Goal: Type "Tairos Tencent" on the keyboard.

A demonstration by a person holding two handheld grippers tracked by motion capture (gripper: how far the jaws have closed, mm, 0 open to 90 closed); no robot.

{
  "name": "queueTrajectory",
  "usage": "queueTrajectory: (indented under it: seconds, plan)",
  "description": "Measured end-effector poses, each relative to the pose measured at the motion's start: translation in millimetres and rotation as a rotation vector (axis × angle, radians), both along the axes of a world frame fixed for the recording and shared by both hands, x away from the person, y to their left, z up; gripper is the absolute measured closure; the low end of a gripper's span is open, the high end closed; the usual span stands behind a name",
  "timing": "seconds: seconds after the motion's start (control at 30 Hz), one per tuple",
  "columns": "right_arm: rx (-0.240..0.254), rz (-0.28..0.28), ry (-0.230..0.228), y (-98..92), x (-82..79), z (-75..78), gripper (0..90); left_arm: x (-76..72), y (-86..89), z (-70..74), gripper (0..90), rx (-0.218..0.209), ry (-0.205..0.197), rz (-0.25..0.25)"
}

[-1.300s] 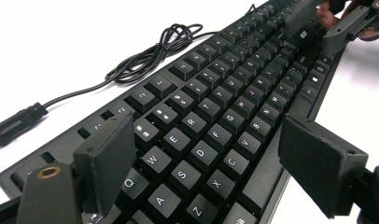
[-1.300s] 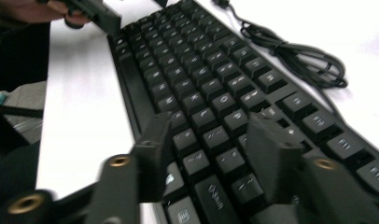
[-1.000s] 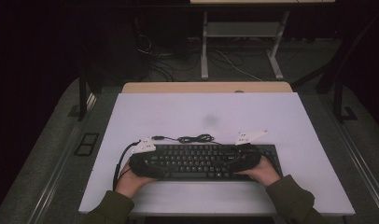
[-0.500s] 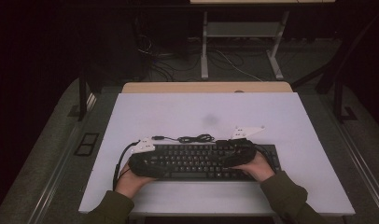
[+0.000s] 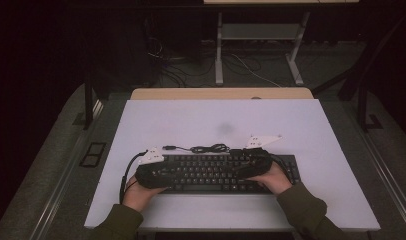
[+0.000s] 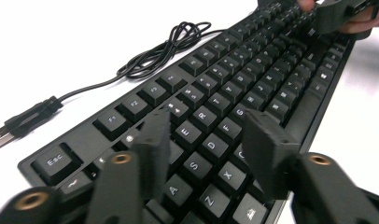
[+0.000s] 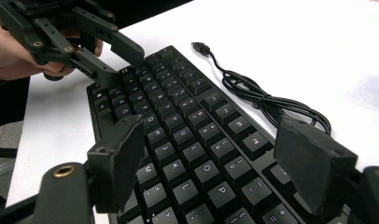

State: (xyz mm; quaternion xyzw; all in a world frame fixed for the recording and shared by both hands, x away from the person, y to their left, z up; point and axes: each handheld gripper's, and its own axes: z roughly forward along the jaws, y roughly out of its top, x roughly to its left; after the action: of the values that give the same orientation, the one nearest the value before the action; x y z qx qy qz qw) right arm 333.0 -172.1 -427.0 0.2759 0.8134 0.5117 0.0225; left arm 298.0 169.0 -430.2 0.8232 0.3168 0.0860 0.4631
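Since a second ago your right claw [image 5: 241,161] has slid inward along the keyboard [image 5: 211,172], leaving the number pad end bare beside it, while your left claw [image 5: 156,172] has stayed at the other end and its jaws have just been closing in, with nothing but key tops under them. In the left gripper view those jaws stand partly spread above the letter rows near the Esc corner, pinching nothing. In the right gripper view the right claw [image 7: 225,154] is spread wide over the right-hand letter keys, also gripping nothing. The keyboard lies flat on the desk [image 5: 201,125] directly beneath both claws, running from one to the other. You seem to have one claw over each half so that both ends are covered, perhaps for pressing keys or taking hold of the board; which of these I cannot tell. Its cable [image 5: 208,148] lies bunched just beyond the claws on the far side, its plug [image 6: 19,123] loose on the desk, so it is connected to nothing. Count: one keyboard, one cable, one plug, two claws.
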Motion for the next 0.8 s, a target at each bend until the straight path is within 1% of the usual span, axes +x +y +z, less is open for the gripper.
queueTrajectory:
  seconds: [0.27, 0.53, 0.57, 0.8]
  plan:
    - [-0.003, 0.005, 0.0, 1.7, -0.6, -0.7, 24.1, 0.4, 3.8, -0.2, 71.7, 0.022, 0.003, 0.012]
    - [-0.007, 0.009, 0.001, 2.8, -1.1, -1.7, 24.1, 2.5, 9.0, -1.9, 87.5, 0.043, 0.016, 0.017]
    - [-0.008, 0.009, 0.002, 2.7, -1.1, -1.7, 24.1, 2.8, 10.1, -1.9, 88.9, 0.045, 0.022, 0.021]
    - [-0.008, 0.011, 0.0, 3.1, -1.2, -1.4, 24.2, 3.9, 13.1, -3.7, 89.0, 0.057, 0.042, 0.018]
